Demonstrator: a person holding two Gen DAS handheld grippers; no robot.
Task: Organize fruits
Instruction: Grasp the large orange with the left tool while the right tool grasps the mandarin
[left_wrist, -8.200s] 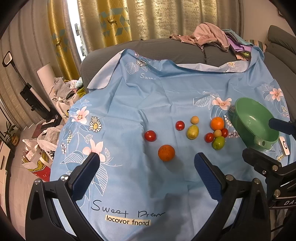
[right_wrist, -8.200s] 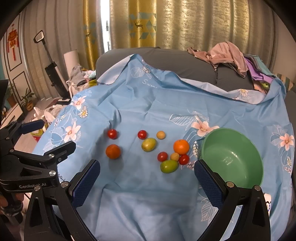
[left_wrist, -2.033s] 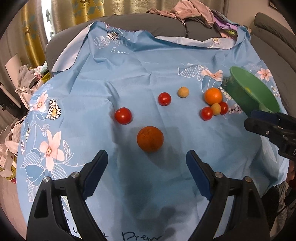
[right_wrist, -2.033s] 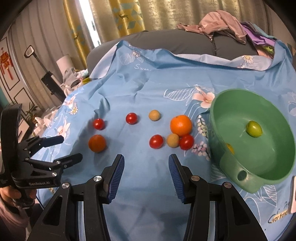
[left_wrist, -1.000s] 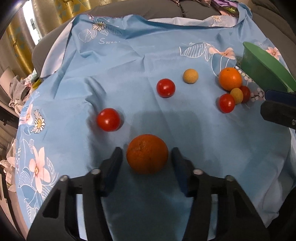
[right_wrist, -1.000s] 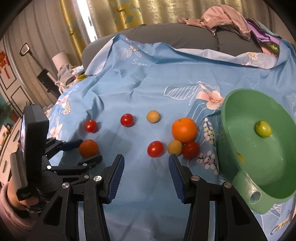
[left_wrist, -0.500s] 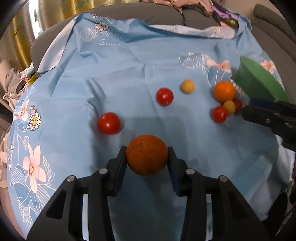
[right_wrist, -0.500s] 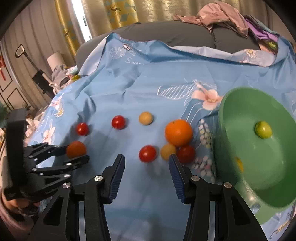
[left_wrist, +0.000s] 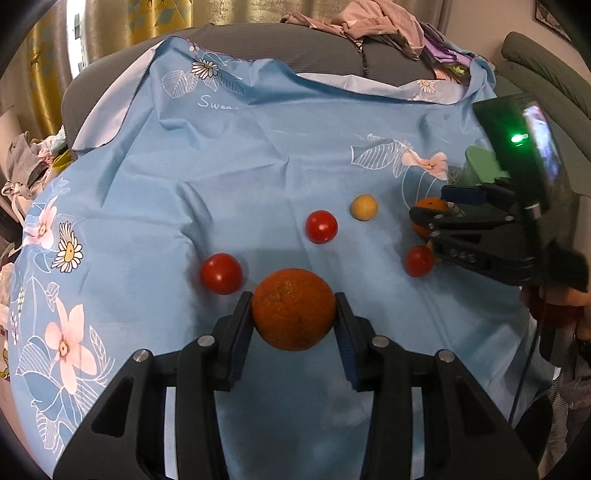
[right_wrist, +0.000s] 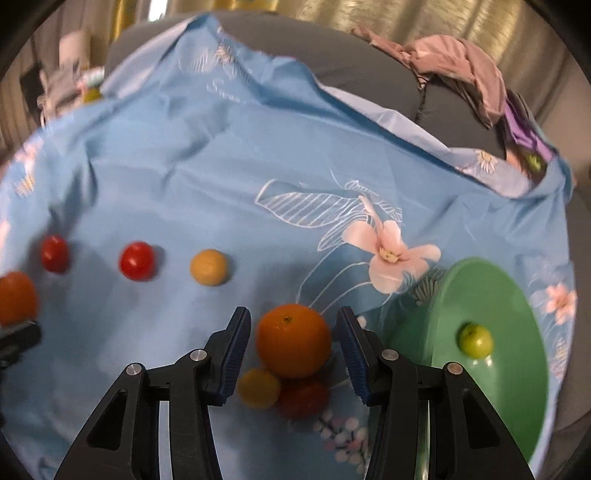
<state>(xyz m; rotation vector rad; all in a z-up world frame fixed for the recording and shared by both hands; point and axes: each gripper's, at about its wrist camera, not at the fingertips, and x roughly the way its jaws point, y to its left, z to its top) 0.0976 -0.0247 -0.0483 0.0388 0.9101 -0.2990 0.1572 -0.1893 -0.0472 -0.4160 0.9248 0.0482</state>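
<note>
Since a second ago the left tool has clamped the dark orange and lifted it off the blue cloth. Right tool, part-open, now straddles the bright orange without touching; a yellow fruit and tomato crowd beneath, green bowl just right.

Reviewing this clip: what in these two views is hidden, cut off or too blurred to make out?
- Green bowl, left wrist view: mostly hidden behind the right tongs.
- Red fruit, right wrist view: blurred, partly under the orange.
- Dark orange, right wrist view: cut off at the left edge.
</note>
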